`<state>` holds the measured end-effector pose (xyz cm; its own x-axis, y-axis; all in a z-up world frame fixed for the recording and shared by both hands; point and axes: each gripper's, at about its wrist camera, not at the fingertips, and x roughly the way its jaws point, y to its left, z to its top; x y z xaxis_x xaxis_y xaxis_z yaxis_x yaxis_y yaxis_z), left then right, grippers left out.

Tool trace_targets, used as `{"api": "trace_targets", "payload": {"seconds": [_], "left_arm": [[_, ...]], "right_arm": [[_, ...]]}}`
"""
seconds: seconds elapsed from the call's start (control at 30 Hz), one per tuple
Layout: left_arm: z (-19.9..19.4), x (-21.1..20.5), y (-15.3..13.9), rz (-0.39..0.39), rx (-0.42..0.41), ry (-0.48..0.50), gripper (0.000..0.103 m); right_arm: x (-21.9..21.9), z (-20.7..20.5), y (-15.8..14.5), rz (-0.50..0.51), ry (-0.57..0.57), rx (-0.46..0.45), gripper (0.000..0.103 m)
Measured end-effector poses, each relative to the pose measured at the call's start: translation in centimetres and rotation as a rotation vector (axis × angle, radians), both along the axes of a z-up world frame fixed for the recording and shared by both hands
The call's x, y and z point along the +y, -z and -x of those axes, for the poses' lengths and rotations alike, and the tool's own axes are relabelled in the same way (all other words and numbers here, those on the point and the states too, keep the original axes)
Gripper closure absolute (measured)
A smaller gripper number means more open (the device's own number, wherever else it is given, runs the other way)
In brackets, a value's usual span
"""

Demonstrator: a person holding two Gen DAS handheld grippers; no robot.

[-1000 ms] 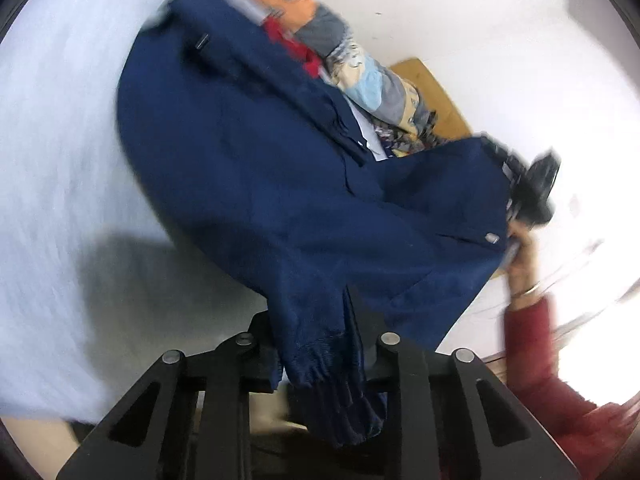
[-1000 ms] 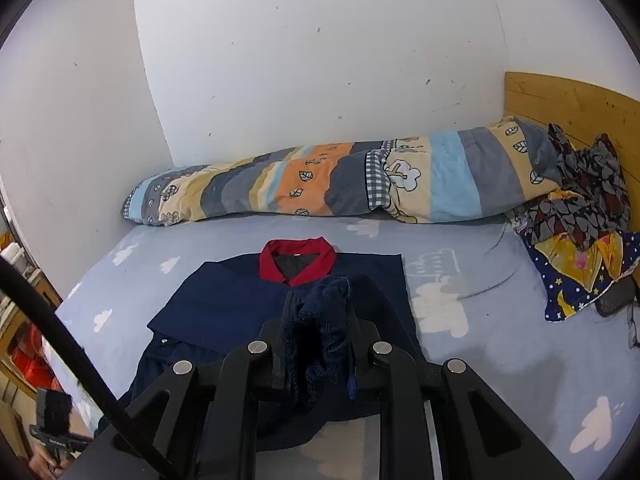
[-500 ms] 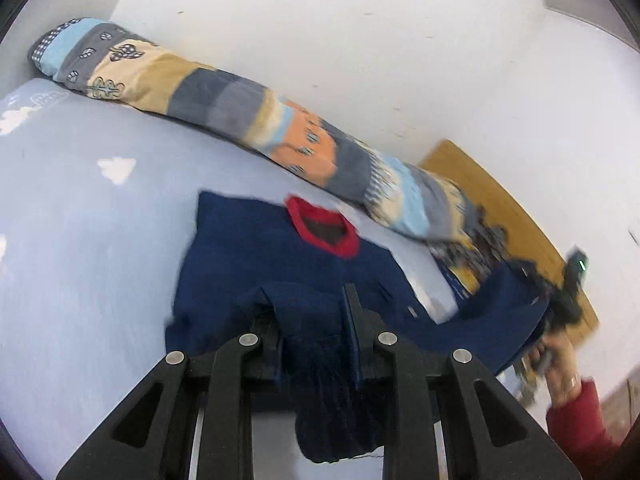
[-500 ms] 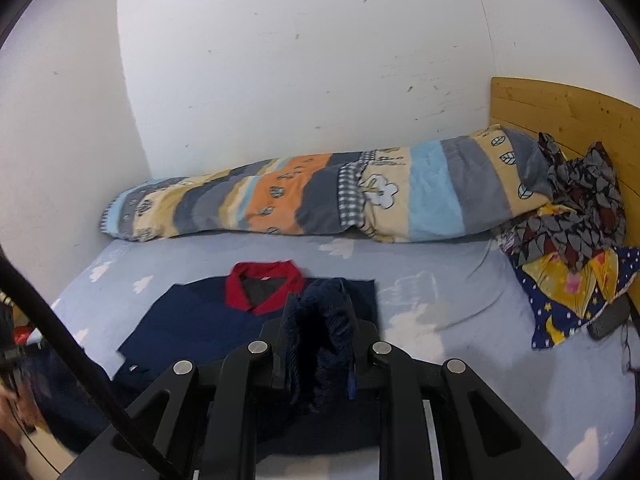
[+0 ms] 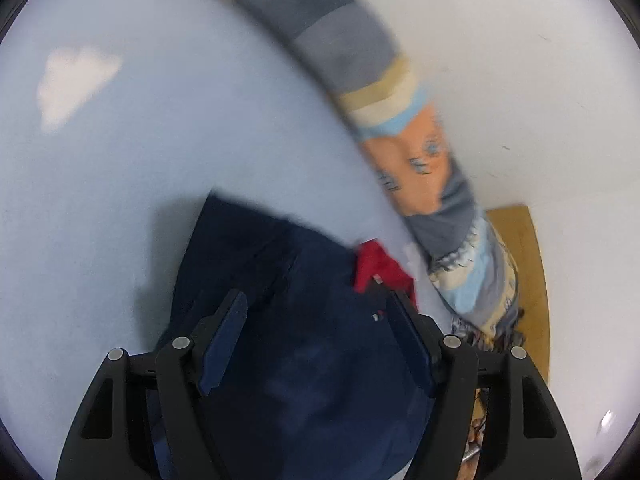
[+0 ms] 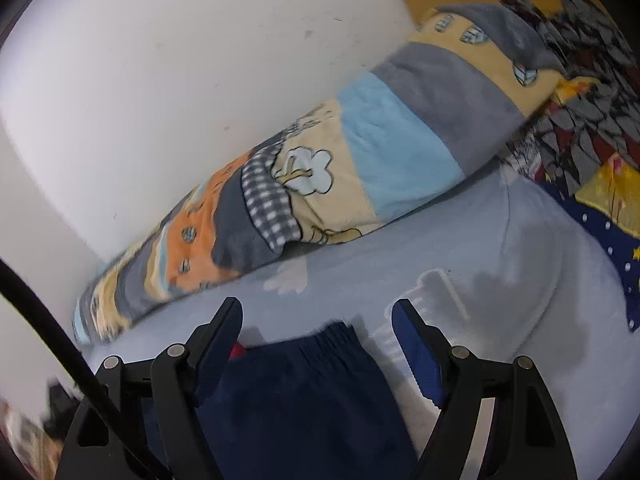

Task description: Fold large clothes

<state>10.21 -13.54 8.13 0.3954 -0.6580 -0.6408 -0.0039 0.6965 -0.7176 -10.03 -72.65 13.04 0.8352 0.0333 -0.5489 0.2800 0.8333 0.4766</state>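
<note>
Lying flat on the bed sheet (image 5: pixel 120 160), the navy jacket (image 5: pixel 304 360) shows its red collar (image 5: pixel 376 268), both hand-held grippers opening, gripping nothing.

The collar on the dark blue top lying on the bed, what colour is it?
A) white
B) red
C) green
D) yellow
B: the left wrist view shows a bright red collar at the neck of the dark blue top, which lies on the pale blue sheet.
</note>
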Motion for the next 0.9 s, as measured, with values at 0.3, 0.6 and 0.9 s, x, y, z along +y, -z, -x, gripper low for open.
{"api": "trace_targets", "payload": {"seconds": [0.3,0.6,0.9], "left_arm": [[11.1,-8.5,-3.7,-0.467,-0.412,0.31,0.025],[6.6,-14.1,5.5,-0.926,-0.437,0.372,0.027],[7.2,-8.6,2.3,-0.769,-0.47,0.231,0.043]], "right_arm": [[11.4,4.9,1.9,0.279,-0.355,0.093,0.045],[16.0,-2.2,8.5,0.446,-0.458,0.311,0.052],[7.4,-1.8,9.7,0.426,-0.158,0.391,0.056]]}}
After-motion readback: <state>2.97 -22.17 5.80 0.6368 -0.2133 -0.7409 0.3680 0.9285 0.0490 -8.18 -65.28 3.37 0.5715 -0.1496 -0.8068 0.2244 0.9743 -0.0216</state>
